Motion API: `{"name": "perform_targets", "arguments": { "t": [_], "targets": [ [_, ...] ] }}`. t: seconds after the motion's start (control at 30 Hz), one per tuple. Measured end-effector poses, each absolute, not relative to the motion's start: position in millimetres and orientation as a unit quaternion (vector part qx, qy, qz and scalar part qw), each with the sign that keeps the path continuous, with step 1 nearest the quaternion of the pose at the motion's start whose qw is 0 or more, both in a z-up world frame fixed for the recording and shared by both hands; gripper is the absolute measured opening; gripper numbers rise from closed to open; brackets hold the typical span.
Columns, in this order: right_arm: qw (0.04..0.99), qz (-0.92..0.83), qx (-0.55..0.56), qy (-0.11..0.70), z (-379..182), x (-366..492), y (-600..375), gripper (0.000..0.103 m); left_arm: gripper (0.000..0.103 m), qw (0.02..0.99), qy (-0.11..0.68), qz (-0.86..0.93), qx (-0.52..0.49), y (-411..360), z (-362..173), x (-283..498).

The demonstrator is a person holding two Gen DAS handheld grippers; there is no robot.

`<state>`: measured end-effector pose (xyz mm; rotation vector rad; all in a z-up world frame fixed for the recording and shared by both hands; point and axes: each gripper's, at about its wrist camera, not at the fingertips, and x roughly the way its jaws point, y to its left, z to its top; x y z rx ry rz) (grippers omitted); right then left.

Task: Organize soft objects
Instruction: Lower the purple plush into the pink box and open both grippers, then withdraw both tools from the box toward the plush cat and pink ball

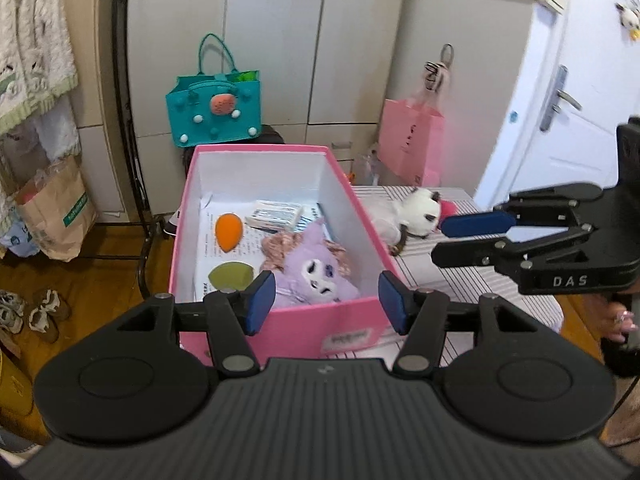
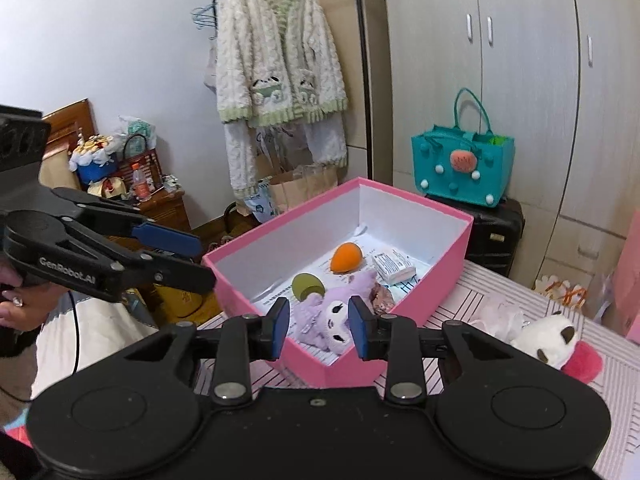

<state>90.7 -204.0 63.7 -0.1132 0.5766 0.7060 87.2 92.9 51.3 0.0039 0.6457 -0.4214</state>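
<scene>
An open-topped rectangular pink cardboard box [image 1: 276,320] with a white interior is positioned on a striped tablecloth [image 1: 424,264]. Inside the box, a purple plush toy with a white face [image 1: 316,276] is laid near the front wall, with a pinkish-brown fuzzy piece [image 2: 382,298] beside it. An orange egg-shaped sponge [image 1: 229,232], an olive-green sponge with a flat cut face [image 1: 232,276] and a small white printed carton [image 1: 278,216] are also contained, all resting on printed paper sheets [image 1: 208,246]. A white plush cat with dark ears [image 1: 416,214] is located on the tablecloth outside the box, on its right side, with a bright pink fluffy part [image 2: 586,364] at its far end. The left gripper [image 1: 327,300] is held above the near edge of the box; its blue-padded jaws are spread moderately wide and nothing is gripped between them. The right gripper [image 2: 318,322] is held over the near corner of the box; its jaws are set at a narrower gap and are likewise empty, the purple toy being seen beyond them, not clamped. A teal felt tote bag [image 2: 460,168] is placed in front of the wardrobe [image 1: 276,32].
</scene>
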Motion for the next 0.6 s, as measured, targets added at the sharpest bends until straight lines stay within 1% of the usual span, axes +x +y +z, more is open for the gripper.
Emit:
{"name": "perform_targets", "arguments": {
  "t": [0.37, 0.6],
  "targets": [
    [0.91, 0.319, -0.119, 0.238, 82, 20, -223, 0.041, 0.061, 0.92, 0.3, -0.244, 0.058, 62, 61, 44],
    [0.92, 0.287, -0.128, 0.236, 78, -8, -250, 0.042, 0.062, 0.902, 0.311, -0.288, 0.084, 31, 54, 34]
  ]
}}
